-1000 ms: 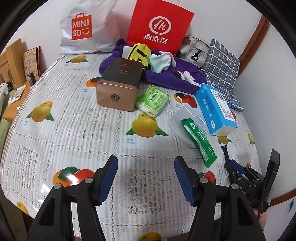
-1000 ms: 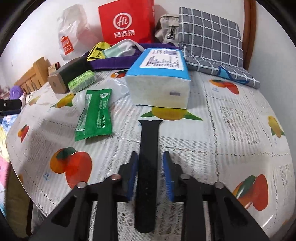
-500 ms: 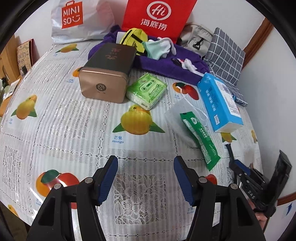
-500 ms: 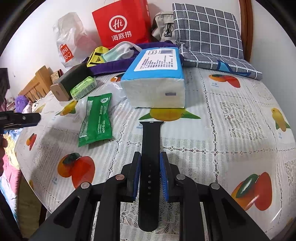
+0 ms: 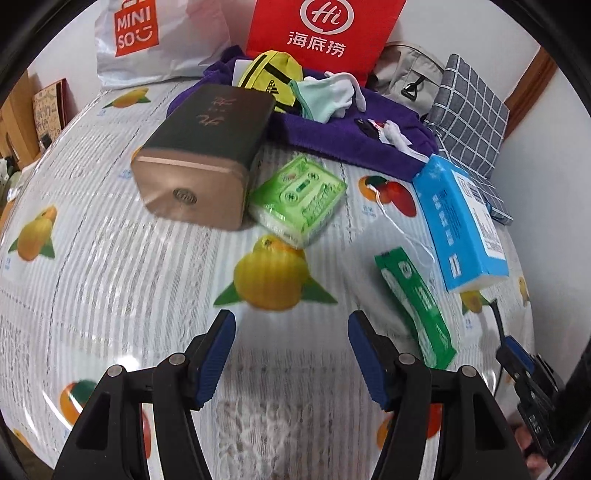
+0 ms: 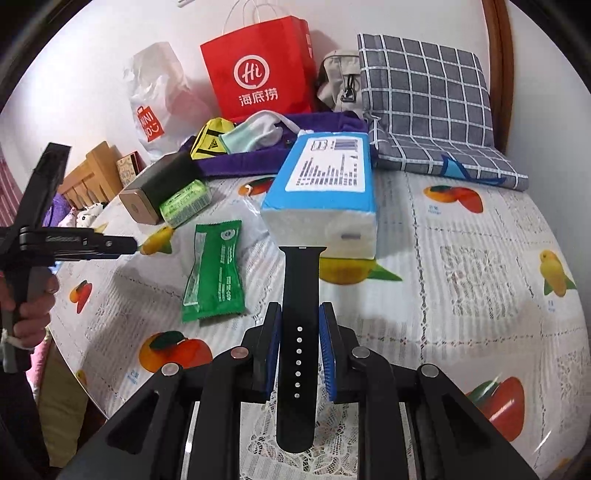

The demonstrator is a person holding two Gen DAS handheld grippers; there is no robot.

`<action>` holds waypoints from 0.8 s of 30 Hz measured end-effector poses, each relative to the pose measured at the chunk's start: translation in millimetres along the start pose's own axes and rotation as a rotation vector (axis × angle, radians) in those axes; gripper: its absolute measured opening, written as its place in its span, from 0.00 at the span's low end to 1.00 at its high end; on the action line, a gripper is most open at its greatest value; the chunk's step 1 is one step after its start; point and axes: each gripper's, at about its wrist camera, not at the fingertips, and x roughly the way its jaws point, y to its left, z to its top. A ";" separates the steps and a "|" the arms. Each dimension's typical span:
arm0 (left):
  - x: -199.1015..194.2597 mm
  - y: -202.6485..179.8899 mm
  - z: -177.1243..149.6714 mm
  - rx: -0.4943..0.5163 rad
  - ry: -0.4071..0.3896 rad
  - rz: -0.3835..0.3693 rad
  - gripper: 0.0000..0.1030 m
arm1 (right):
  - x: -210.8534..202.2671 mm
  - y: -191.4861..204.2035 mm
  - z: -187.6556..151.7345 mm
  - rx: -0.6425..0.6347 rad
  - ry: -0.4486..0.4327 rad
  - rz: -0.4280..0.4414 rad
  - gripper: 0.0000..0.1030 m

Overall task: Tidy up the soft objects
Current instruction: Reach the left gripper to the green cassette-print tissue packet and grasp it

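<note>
My right gripper (image 6: 299, 314) is shut on a black watch strap (image 6: 300, 288), lifted above the fruit-print tablecloth (image 6: 461, 280). Just beyond its tip lies a blue tissue pack (image 6: 328, 184). A green wet-wipe sachet (image 6: 216, 273) lies to the strap's left. My left gripper (image 5: 291, 325) is open over the cloth with nothing between its fingers. Ahead of it lie a small green tissue pack (image 5: 299, 199), the green sachet (image 5: 413, 302) and the blue tissue pack (image 5: 458, 221). A purple cloth (image 5: 351, 140) at the back carries a yellow pouch (image 5: 269, 77) and a pale face mask (image 5: 325, 96).
A bronze tin box (image 5: 203, 155) lies left of the small green pack. Against the wall stand a red paper bag (image 5: 321, 33), a white plastic bag (image 5: 147, 37), a beige bag (image 5: 406, 74) and a grey checked cushion (image 6: 424, 99). The table's edge curves close to both grippers.
My left gripper has moved forward and lower over the table, so the tin box and green pack look nearer. My right gripper has lifted the strap slightly off the cloth.
</note>
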 end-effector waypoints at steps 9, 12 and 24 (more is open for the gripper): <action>22.8 -24.4 22.9 0.084 -0.037 0.006 0.59 | 7.4 -15.4 2.4 0.019 0.011 0.010 0.20; 31.1 -28.2 29.1 0.092 -0.037 0.025 0.56 | 9.4 -19.2 0.5 0.026 0.011 0.017 0.20; 52.8 -28.0 42.9 0.097 -0.058 0.102 0.41 | 13.4 -30.3 -0.3 0.084 0.010 0.086 0.20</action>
